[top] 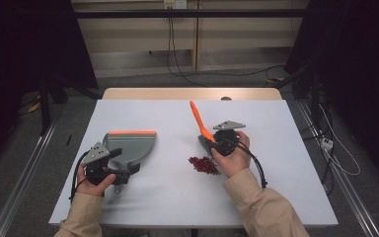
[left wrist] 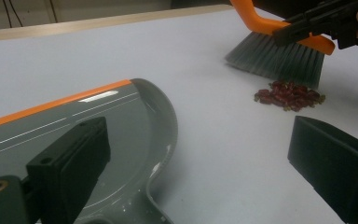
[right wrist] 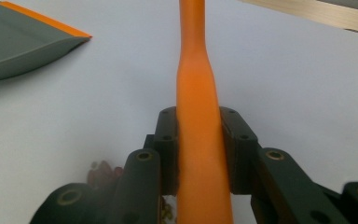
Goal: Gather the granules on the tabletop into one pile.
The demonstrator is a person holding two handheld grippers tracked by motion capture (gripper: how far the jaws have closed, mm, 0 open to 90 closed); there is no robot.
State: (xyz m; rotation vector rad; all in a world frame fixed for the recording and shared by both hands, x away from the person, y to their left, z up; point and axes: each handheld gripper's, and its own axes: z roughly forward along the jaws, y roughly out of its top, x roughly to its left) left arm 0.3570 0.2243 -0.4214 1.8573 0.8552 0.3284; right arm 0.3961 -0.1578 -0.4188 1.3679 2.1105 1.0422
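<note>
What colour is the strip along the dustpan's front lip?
Orange, on a grey dustpan; clearest in the high view.

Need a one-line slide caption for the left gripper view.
Open left claw over the grey dustpan; beyond, the brush stands beside red bits.

A lab: black curtains, loose cables, bare white table.
</note>
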